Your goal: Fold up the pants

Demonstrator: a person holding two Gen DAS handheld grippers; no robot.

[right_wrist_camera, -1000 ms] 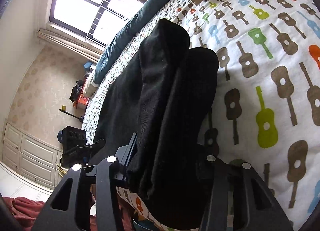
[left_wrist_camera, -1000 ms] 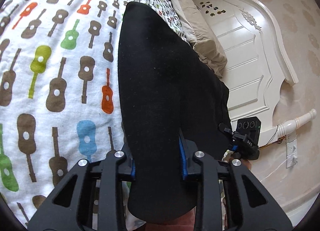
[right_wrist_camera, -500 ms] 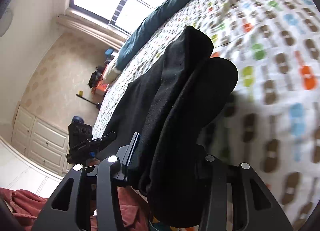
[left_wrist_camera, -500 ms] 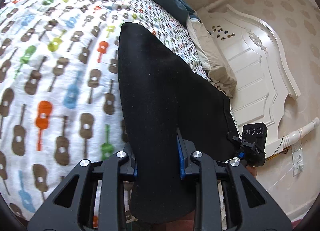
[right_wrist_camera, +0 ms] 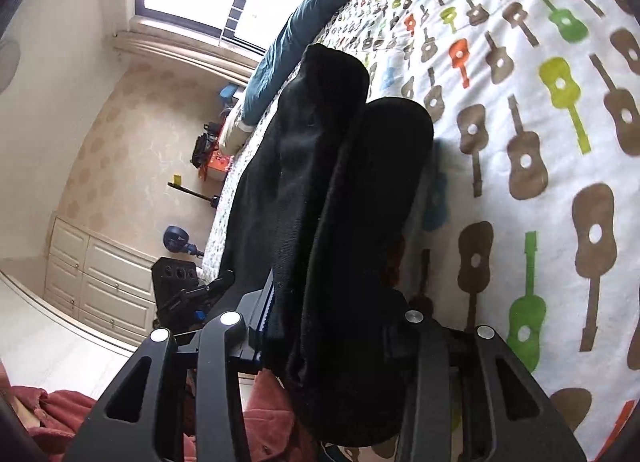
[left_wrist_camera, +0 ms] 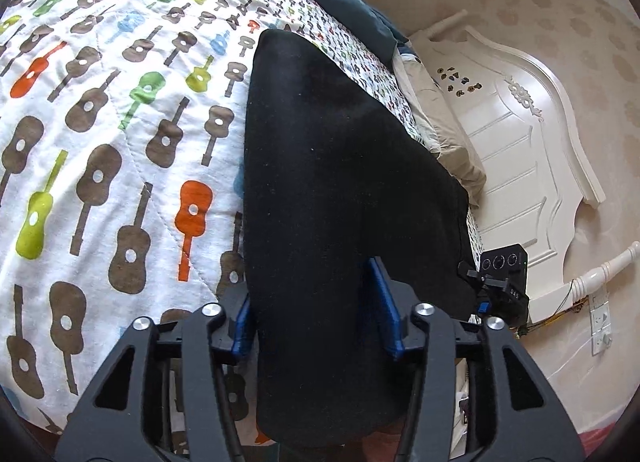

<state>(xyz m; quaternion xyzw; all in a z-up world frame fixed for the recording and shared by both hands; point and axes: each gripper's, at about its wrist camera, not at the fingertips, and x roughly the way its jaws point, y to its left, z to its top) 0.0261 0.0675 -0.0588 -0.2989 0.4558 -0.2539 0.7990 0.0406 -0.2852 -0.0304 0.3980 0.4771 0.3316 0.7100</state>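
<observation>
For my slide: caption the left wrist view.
Left claw opening around black pants on a guitar-print quilt.

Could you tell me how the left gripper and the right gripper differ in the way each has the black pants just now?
The left gripper is opening: its blue pads stand apart with the black pants loose between them, while the right gripper is closing, pressed on a thick bunch. The left gripper has a single smooth layer; the right gripper has two rounded folds. Both hold the pants over the guitar-print bedspread.

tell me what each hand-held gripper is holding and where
Right hand-held gripper: closing on the bunched near end of the black pants. Left hand-held gripper: jaws opening, pants' edge still between them, releasing.
</observation>
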